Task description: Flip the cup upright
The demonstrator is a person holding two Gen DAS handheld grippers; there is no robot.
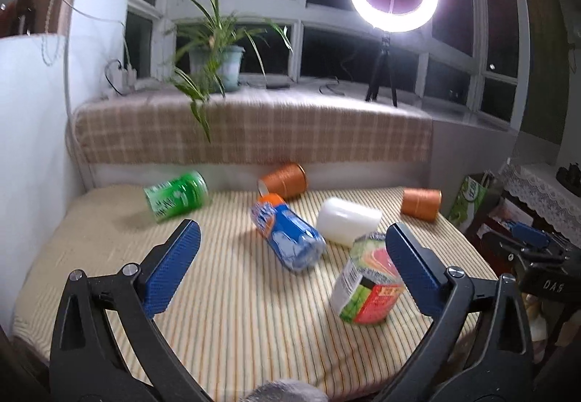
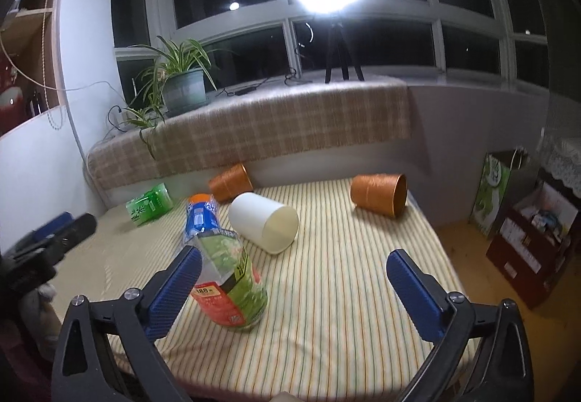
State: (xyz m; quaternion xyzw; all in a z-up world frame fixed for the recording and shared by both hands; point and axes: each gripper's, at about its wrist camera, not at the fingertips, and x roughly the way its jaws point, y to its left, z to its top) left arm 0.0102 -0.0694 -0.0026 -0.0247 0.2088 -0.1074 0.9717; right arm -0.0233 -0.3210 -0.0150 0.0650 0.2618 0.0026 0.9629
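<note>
Cups: white cup (image 2: 263, 222) and orange cup (image 2: 379, 194) lay sideways on striped bench (image 2: 345, 293).
Grippers: left gripper (image 1: 290, 256) and right gripper (image 2: 294, 278) spread apart, empty.
Advice: best clamped across the wall, then tipped mouth-up.

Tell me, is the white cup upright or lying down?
Lying down. The white cup rests on its side on the striped cloth, its open mouth facing the right wrist camera.
</note>
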